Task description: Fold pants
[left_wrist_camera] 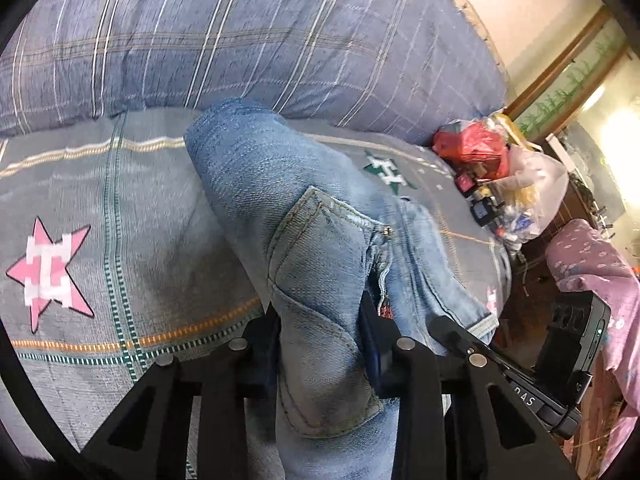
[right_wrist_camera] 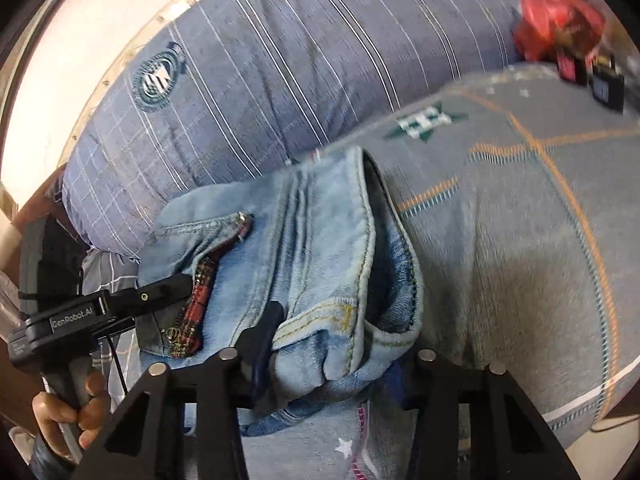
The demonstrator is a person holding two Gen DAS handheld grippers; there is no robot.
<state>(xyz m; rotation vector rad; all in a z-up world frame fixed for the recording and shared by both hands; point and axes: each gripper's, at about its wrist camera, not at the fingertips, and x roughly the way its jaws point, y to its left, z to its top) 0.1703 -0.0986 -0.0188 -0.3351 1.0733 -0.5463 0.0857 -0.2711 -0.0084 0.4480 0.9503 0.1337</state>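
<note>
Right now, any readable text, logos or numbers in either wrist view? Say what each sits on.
"GenRobot.AI": on the left tongs' black body, right wrist view.
"DAS": partial, on the right tongs' body, left wrist view; rest cut off.
Round crest on the pillow: lettering too small to read.
Label inside the jeans waistband: blurred.
Small packets by the red bag: blurred.

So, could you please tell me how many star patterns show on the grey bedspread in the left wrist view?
2: a pink star pattern at left, a green star pattern beyond the blue denim jeans. Others may be hidden.
</note>
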